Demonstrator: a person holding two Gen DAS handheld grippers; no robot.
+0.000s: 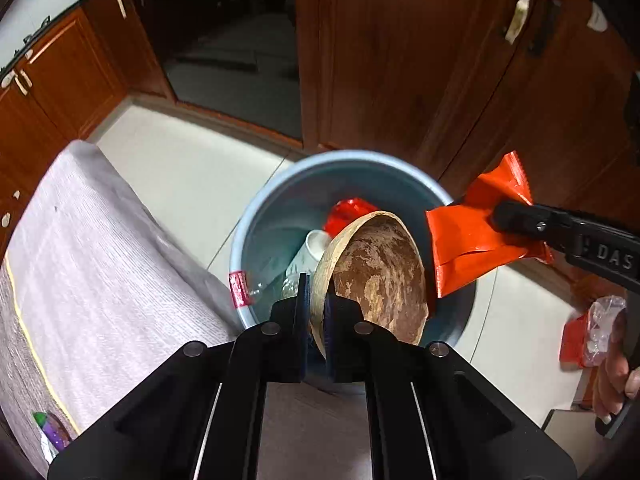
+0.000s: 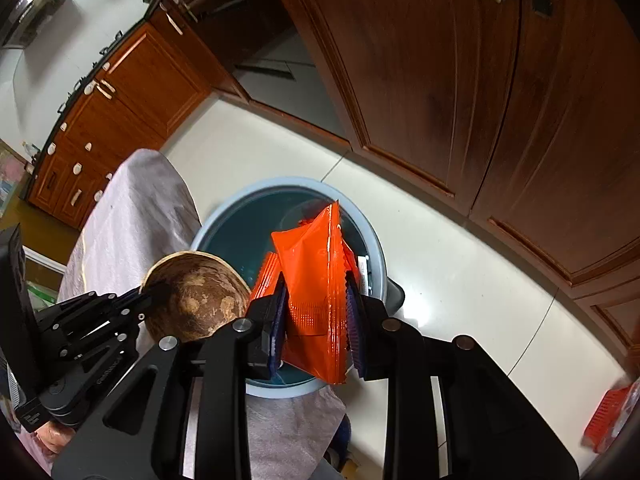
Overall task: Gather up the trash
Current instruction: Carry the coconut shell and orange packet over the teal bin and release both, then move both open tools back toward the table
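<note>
Brown coconut shell [image 1: 376,276] clamped by left gripper [image 1: 316,304], orange wrapper [image 2: 316,292] pinched by right gripper [image 2: 316,316], both above blue bin [image 1: 276,196]. Risk: shell dropping at 6 o'clock rim, bouncing onto floor.

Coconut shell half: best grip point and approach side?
The thin rim, one pad inside the hollow and one on the outer curve, coming from the open edge. The left gripper already pinches the coconut shell this way over the bin; the rounded body offers no flat faces.
</note>
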